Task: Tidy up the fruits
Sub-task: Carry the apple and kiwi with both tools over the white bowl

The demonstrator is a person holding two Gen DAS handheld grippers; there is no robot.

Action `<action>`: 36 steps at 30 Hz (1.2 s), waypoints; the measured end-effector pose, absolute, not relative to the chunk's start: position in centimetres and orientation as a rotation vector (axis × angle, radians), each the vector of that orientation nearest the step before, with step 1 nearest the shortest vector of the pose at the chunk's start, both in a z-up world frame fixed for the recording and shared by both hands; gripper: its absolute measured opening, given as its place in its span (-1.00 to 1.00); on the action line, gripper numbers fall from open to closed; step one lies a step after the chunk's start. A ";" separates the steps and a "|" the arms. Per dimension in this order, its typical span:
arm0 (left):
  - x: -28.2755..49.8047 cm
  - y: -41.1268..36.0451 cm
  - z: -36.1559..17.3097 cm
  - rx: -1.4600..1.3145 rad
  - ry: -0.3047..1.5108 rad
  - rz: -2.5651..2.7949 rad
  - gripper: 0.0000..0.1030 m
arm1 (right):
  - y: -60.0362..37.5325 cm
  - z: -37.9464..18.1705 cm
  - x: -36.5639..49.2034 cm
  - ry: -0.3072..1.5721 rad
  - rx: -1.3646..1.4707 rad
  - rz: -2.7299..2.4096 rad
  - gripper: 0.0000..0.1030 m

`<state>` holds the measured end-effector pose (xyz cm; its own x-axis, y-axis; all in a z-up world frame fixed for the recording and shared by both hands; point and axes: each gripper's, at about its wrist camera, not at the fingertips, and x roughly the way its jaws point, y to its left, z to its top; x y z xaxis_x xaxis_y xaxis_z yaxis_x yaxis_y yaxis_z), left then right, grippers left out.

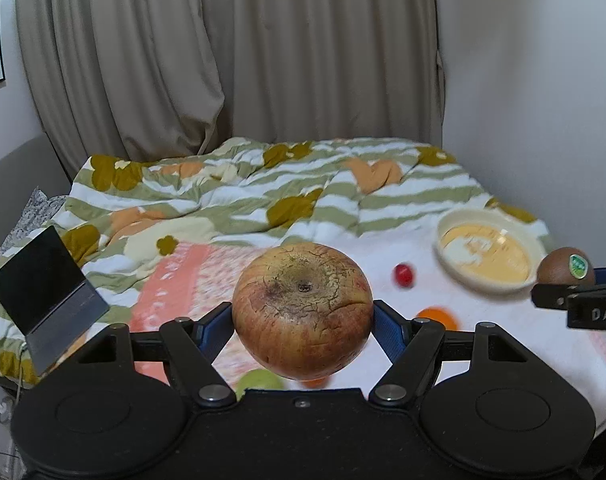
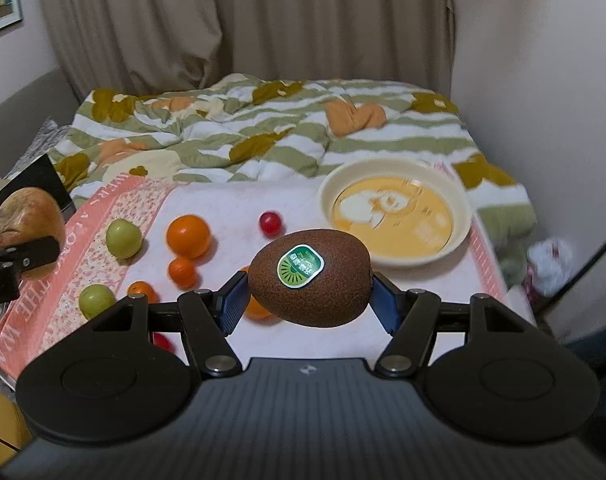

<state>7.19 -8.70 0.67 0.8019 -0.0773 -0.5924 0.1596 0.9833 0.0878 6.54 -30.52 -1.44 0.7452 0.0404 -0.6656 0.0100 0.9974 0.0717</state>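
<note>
item 1: my left hand-held gripper [image 1: 303, 322] clamps apple [image 1: 303, 308]. item 2: right hand-held gripper [image 2: 309, 300] clamps kiwi [image 2: 310, 278], both above bed [image 2: 263, 136].

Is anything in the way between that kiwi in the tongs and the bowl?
Nothing visible. The kiwi is held up in the right tongs, and the cloth between it and the bowl is bare. The small red fruit lies off to the left.
</note>
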 end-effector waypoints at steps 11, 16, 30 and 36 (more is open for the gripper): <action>10.8 -19.1 1.3 0.125 0.604 -0.175 0.50 | -40.5 -0.4 10.8 0.704 0.004 0.073 0.55; 14.4 -22.7 0.3 0.132 0.611 -0.219 0.50 | -43.9 -1.2 14.1 0.704 0.026 0.052 0.55; 25.6 -30.1 -6.3 0.260 0.694 -0.363 0.50 | -48.6 -4.9 22.5 0.747 0.088 -0.019 0.55; 28.2 -32.7 -9.3 0.343 0.730 -0.433 0.50 | -49.8 -6.4 24.4 0.777 0.112 -0.058 0.55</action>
<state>28.22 -32.70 -9.27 0.6644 -0.2584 -0.7013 0.4917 0.8578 0.1499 24.38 -49.84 -6.42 0.7120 -0.0112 -0.7021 0.0940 0.9924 0.0795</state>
